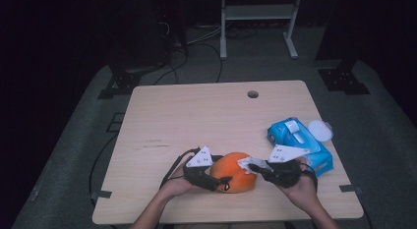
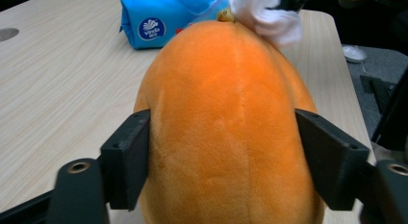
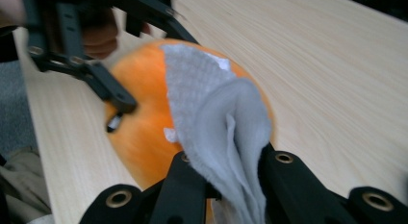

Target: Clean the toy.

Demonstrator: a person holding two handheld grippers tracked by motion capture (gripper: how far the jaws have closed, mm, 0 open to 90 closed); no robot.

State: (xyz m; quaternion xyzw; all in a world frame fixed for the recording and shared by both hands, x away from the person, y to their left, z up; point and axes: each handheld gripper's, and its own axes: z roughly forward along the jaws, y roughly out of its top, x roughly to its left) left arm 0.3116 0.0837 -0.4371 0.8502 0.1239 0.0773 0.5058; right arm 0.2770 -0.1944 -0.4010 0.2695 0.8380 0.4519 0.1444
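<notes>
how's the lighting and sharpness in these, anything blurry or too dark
High view: the table is lit, the room around it nearly black. Left gripper view: the orange plush toy is sharp, the wipe at its top soft. Right gripper view: the wipe and the left gripper are blurred.

Count on the table [image 1: 196,111]: one orange plush toy [image 1: 235,171], one white wipe [image 1: 247,163], one blue pack of wipes [image 1: 300,140], one white lid [image 1: 320,129], and two hand-held grippers, left [image 1: 216,182] and right [image 1: 255,166].
</notes>
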